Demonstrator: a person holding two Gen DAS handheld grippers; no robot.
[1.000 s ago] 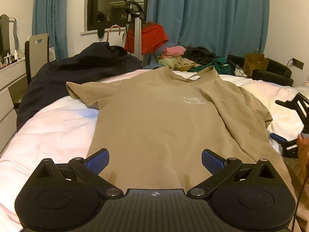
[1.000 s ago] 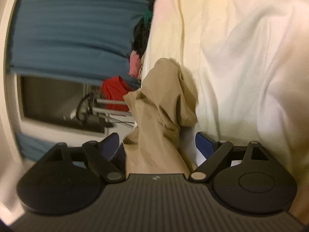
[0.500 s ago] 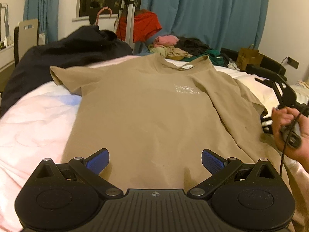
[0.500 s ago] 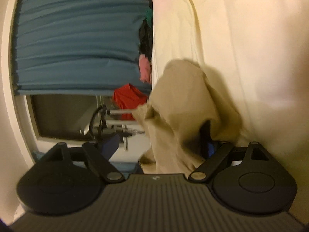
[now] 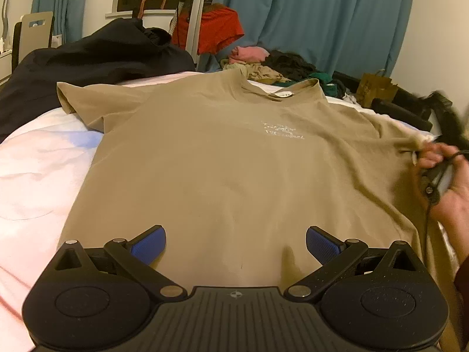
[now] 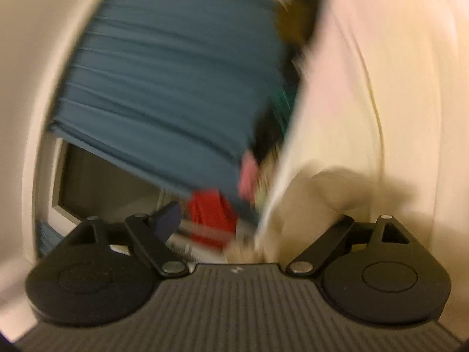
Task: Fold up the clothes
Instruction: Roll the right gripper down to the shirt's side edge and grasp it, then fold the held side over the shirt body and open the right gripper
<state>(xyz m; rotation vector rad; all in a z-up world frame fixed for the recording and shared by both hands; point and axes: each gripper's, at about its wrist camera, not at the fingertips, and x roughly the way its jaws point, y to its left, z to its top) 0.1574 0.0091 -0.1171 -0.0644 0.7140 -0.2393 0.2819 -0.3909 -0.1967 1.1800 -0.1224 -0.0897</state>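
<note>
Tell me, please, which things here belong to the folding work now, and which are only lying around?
For the job:
tan T-shirt
left gripper
right gripper
hand

Lying about:
dark jacket
red garment
pile of clothes
paper bag

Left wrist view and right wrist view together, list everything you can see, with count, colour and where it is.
T-shirt: one, tan, spread flat on the bed, small white print on the chest.
Bed sheet: one, pale pink-white, under the shirt.
Dark garment: one, navy or black, heaped at the far left of the bed.
Clothes pile: several, pink, beige, black, green, beyond the collar.
Red garment: one, hanging on a stand by the window.
Curtains: teal, back wall.
Paper bag: one, brown, far right.
Left gripper: open, over the hem.
Right gripper: at the shirt's right sleeve; blurred, jaw state unclear.
Hand: one, holding the right gripper.
</note>
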